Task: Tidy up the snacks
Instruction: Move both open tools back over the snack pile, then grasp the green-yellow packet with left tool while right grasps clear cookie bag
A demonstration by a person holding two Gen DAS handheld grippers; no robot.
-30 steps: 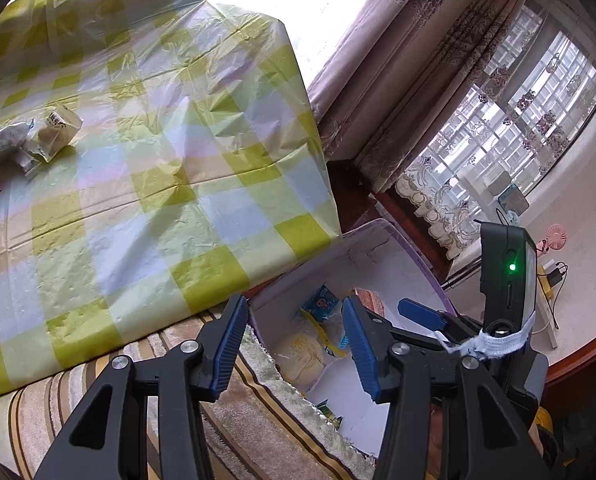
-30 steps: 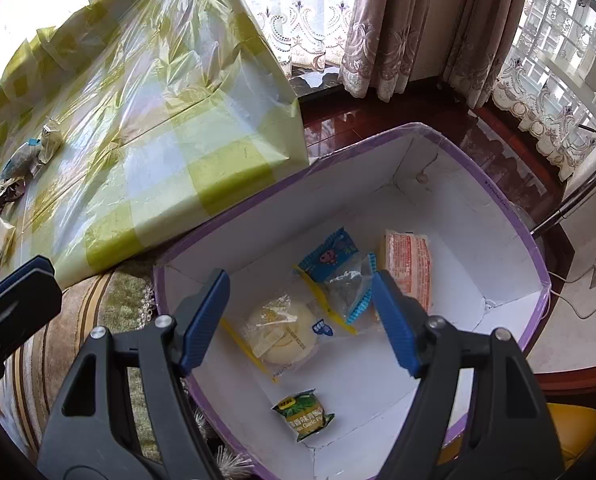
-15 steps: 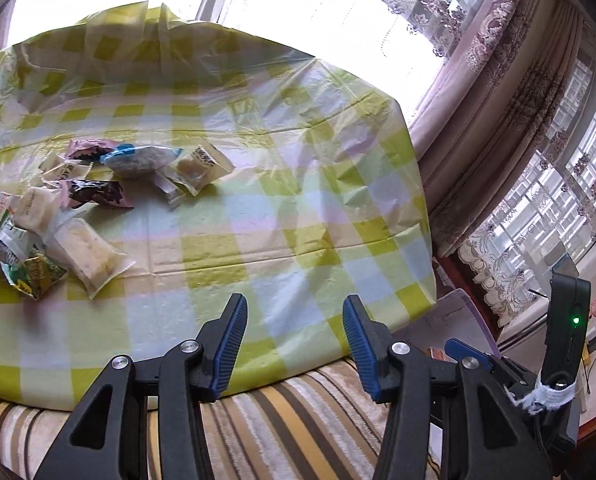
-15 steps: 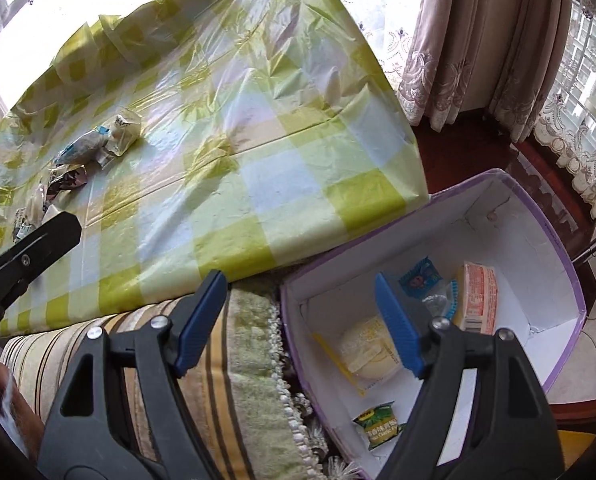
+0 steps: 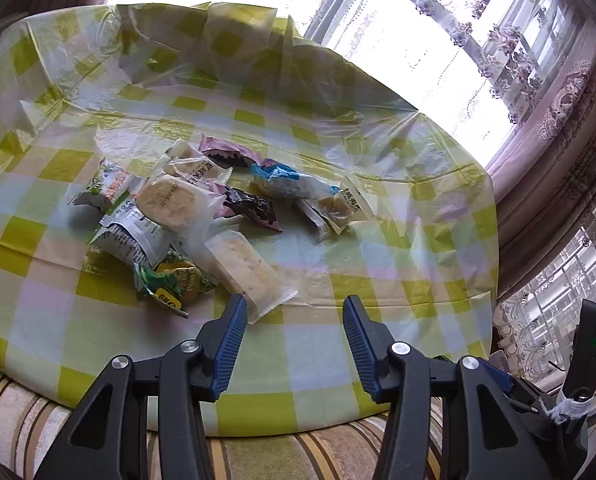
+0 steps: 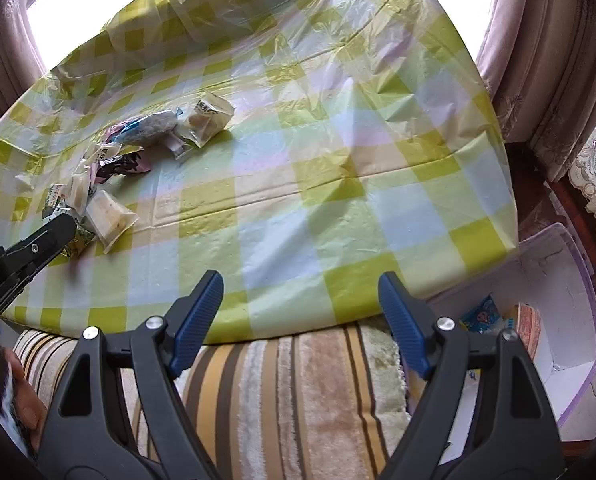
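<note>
Part of the white box [image 6: 569, 280] is lying hidden behind the worktop [image 6: 337, 184] edge and the right claw [image 6: 299, 306], whose jaws are opening with nothing between them; the box's lower corner is running out of frame. Inside, a blue packet [image 6: 482, 314] and an orange-striped packet [image 6: 529, 326] are showing only in part. In the snack pile [image 5: 202, 216], wrappers are overlapping, the print too small to read. The left claw [image 5: 292, 322] is covering a corner of the clear cracker packet [image 5: 244, 270]. At the right view's lower left, a hand [image 6: 22, 404] is being cut off by the edge.
</note>
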